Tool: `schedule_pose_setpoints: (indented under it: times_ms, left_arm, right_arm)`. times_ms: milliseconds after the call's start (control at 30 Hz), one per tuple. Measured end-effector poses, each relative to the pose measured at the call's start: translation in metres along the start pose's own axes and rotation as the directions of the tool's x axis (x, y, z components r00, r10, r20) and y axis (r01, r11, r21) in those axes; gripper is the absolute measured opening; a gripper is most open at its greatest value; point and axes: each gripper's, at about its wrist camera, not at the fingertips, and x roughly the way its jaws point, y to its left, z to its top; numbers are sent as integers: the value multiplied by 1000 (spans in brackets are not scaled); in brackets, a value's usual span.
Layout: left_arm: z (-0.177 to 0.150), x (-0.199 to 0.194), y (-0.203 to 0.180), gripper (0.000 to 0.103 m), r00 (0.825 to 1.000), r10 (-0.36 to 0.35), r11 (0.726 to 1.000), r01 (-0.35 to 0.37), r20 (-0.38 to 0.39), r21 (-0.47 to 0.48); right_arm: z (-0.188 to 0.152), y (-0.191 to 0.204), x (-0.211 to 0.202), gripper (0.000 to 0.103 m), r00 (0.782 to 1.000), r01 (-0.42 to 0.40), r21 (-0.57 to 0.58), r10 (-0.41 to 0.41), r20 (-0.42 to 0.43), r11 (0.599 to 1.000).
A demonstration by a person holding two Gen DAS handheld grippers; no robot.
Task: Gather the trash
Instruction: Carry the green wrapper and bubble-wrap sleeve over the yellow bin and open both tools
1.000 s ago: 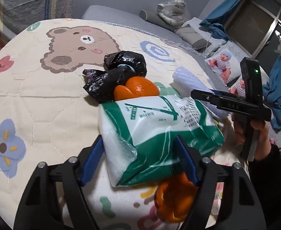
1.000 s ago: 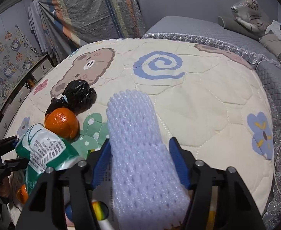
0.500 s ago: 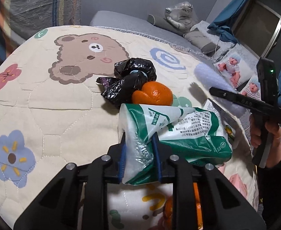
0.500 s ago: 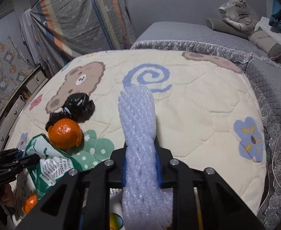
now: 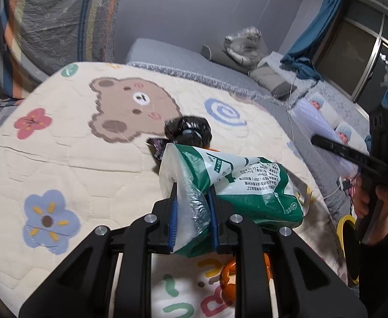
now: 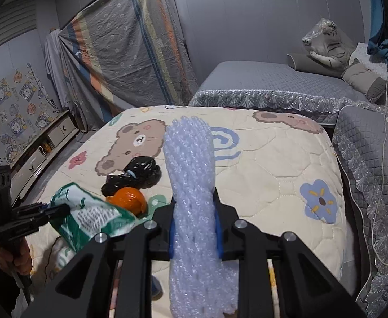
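Left gripper (image 5: 192, 218) clamped on the clear end of a green-and-white plastic wrapper (image 5: 236, 182), lifted clear of the bear-print quilt (image 5: 69, 164). Right gripper (image 6: 195, 228) pinched tight around a white foam net sleeve (image 6: 191, 175), raised above the same quilt. Left lying on the quilt: a knotted black trash bag (image 6: 137, 173) touching an orange (image 6: 127, 200), and orange peel (image 5: 229, 281) beneath the left gripper.

Room dimly lit w/ cool, even indoor light; source not seen. Quilt (image 5: 61, 164) rendered brightest; walls above it left grey and murky. Strong fisheye bending and black vignetting seen at frame corners. Slight motion blur noted around the green-white bag (image 5: 236, 185). Window (image 5: 366, 63) shown dark.
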Motion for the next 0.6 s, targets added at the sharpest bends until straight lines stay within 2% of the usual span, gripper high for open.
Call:
schedule_pose_setpoints:
  times_ms: [300,600]
  left_arm:
    - [7,-31,-6,18,998,12,1000,-12,57,4]
    - [14,-46,-43,18,995,-33,999,29,95,46]
  right_arm:
    - [-12,6,-26,20,999,1,10,-2,38,1000]
    - [-24,-13,-78,20,994,33,50,-38,107,998]
